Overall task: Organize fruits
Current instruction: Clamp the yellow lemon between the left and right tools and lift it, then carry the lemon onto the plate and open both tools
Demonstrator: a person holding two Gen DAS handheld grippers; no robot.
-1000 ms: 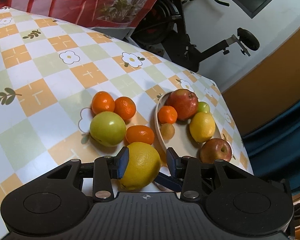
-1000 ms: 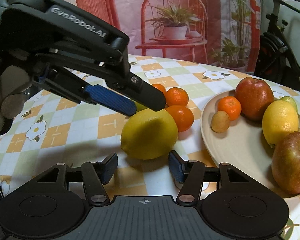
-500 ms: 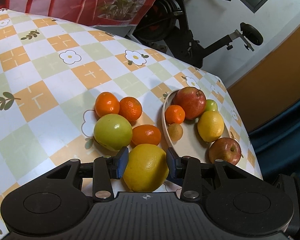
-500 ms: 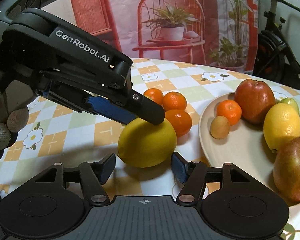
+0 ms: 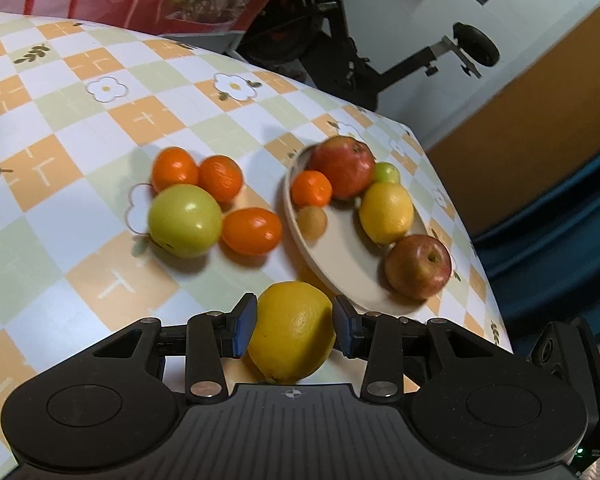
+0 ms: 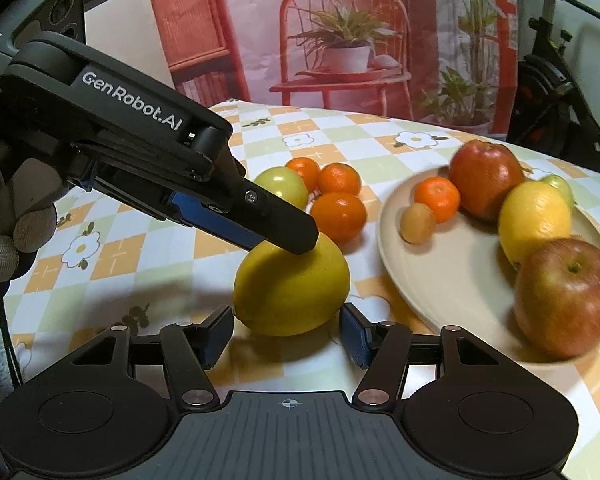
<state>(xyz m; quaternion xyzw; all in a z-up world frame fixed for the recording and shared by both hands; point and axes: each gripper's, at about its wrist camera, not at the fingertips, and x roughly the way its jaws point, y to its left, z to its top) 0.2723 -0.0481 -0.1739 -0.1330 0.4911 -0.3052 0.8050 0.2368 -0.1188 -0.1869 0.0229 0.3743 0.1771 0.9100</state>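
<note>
Lemon (image 5: pixel 292 330) clamped btwn left tool (image 5: pixel 296 326) pads

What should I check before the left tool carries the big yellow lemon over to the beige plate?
1. Left tool grips the large yellow lemon, blue pads on both sides: ok.
2. Lemon lifted off the checkered tablecloth: cannot tell.
3. Right tool clear of the lemon: not ok. Its jaws straddle the fruit and are closing, pads not yet touching.
4. Free space on the round beige plate: ok, the near middle is bare.
5. Path to the plate: ok, the oval orange mandarin and green apple sit off to the side.
</note>
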